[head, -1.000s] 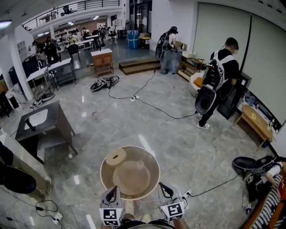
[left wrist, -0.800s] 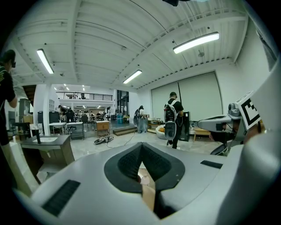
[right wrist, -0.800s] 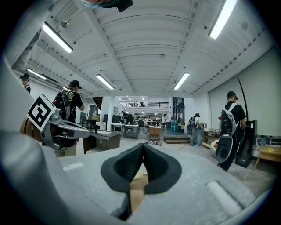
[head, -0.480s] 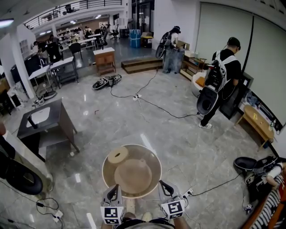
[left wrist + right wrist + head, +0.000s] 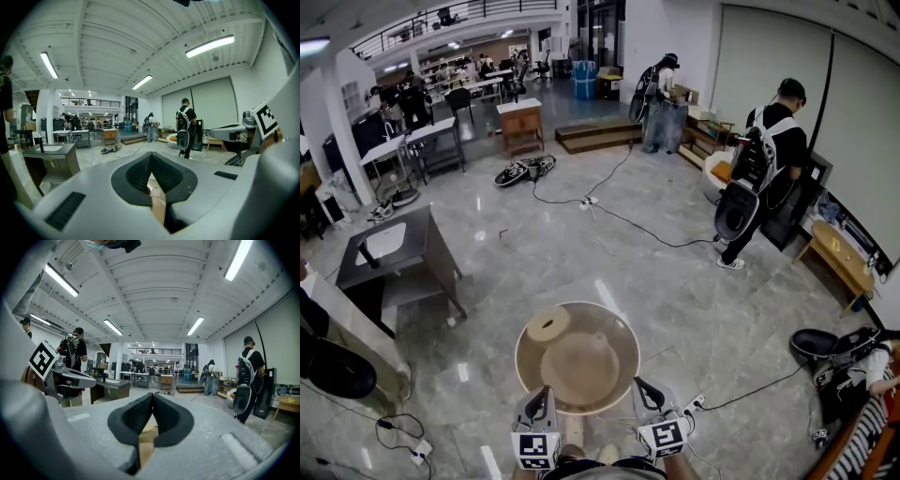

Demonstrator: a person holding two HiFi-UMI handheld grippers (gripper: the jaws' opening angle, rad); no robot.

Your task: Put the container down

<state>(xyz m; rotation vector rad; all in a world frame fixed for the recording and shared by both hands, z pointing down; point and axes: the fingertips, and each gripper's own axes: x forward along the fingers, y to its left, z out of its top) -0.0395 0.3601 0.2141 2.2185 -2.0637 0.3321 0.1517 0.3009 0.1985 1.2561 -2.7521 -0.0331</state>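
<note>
Container [image 5: 577,315], a round wooden bowl, was held over the marble floor [image 5: 675,281] just in front of the person, at the same spot as a second before. The left tongs [image 5: 538,401] and right tongs [image 5: 643,394] were each clamped shut on its near rim. Inside it the domed piece [image 5: 579,367] and small disc [image 5: 548,326] had barely shifted.

Grey left gripper [image 5: 541,397] and right gripper [image 5: 643,389] have black ribbed jaws, black-and-white marker cubes [image 5: 536,452].
</note>
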